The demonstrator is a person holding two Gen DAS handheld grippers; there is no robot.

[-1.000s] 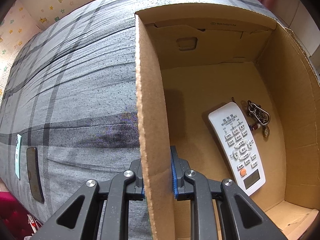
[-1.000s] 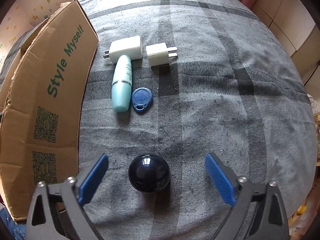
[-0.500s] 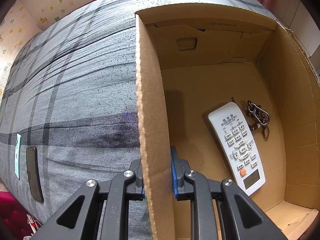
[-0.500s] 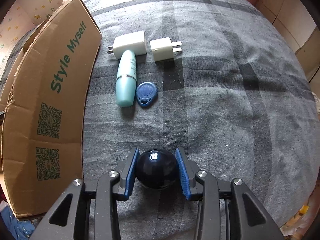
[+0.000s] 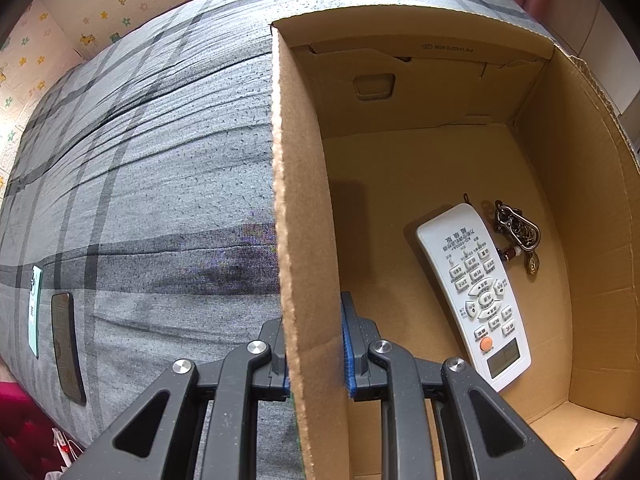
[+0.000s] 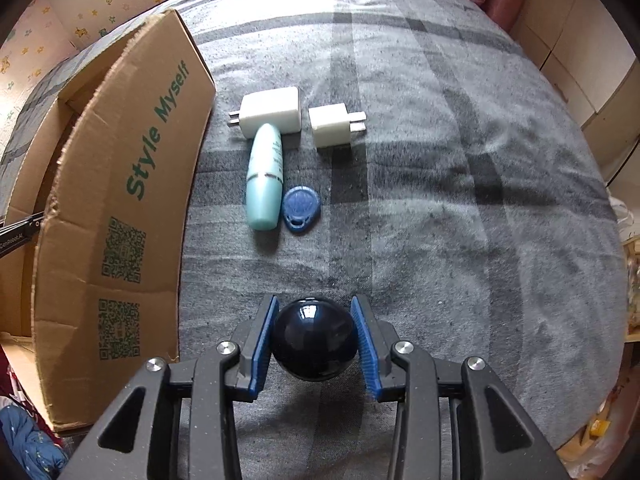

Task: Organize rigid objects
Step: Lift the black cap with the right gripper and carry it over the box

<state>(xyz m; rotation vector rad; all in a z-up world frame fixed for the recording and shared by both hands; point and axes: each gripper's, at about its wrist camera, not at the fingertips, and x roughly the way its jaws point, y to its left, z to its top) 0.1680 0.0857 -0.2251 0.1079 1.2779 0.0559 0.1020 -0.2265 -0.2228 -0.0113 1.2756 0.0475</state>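
Glossy and nearly black, the dark blue ball point(image 6: 315, 342) sits on the grey plaid bedcover point(image 6: 460, 200) at the near edge of the right wrist view, between the blue pads of the right gripper point(image 6: 315, 344). It looks hard and smooth, so probably slippery; being round, it is best squeezed across its widest part, since a grip above or below that line could let it squirt out. The jaws stand partly closed, both pads touching or all but touching the ball's sides at about that line.

Farther away lie a mint-green tube-shaped bottle point(image 6: 264, 178), a blue oval key fob point(image 6: 301, 210) just to its right, and two white plug adapters point(image 6: 272, 112) beyond them. These look light and stiff.

On the left stands the brown cardboard box point(image 6: 120, 216). The left gripper point(image 5: 316, 350) has its jaws nearly closed on the box's left wall point(image 5: 298, 200), one pad on each face, which I judge steadies it. Inside the box lie a white remote control point(image 5: 474, 290) and, touching its right side, a metal key bunch point(image 5: 518, 228).
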